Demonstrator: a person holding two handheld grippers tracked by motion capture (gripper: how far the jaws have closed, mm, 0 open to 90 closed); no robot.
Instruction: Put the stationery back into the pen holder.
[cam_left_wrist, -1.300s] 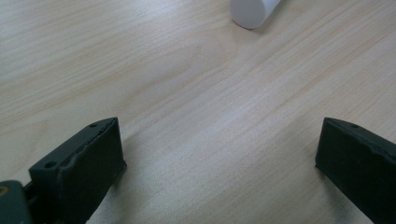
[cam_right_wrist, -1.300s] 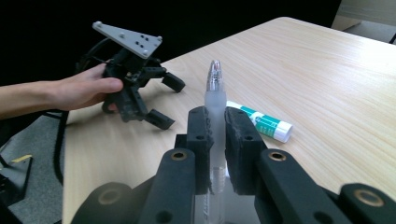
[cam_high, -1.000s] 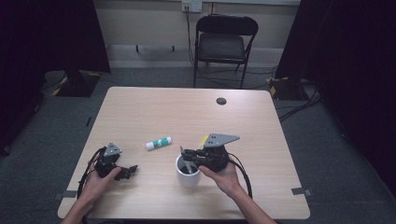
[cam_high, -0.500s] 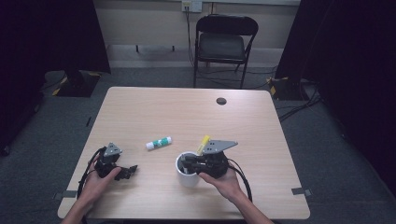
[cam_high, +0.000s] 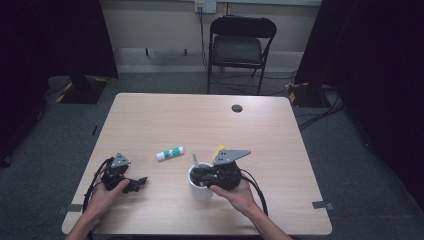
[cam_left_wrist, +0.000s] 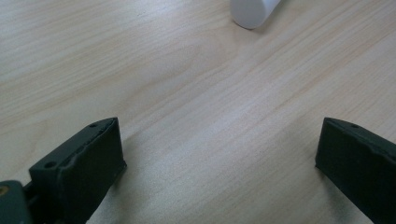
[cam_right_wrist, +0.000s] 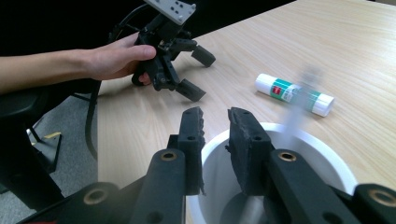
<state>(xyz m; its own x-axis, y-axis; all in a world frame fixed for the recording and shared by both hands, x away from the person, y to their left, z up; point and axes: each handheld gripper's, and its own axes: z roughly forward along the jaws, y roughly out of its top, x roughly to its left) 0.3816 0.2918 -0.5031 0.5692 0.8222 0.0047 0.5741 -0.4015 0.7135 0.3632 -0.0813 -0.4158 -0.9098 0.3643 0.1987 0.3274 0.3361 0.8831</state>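
Opening over the cup (cam_right_wrist: 322, 154), the empty right gripper (cam_right_wrist: 215, 116) should lift straight clear of the pen (cam_right_wrist: 299, 107) beside it.

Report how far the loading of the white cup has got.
Done: a thin grey item stands in the white cup. In hand: the right gripper hangs over the cup. Its jaws have just been opening and nothing is between them, so that drop looks finished. Left: the glue stick lies on the table beside the cup, and the left gripper is open, holding nothing.
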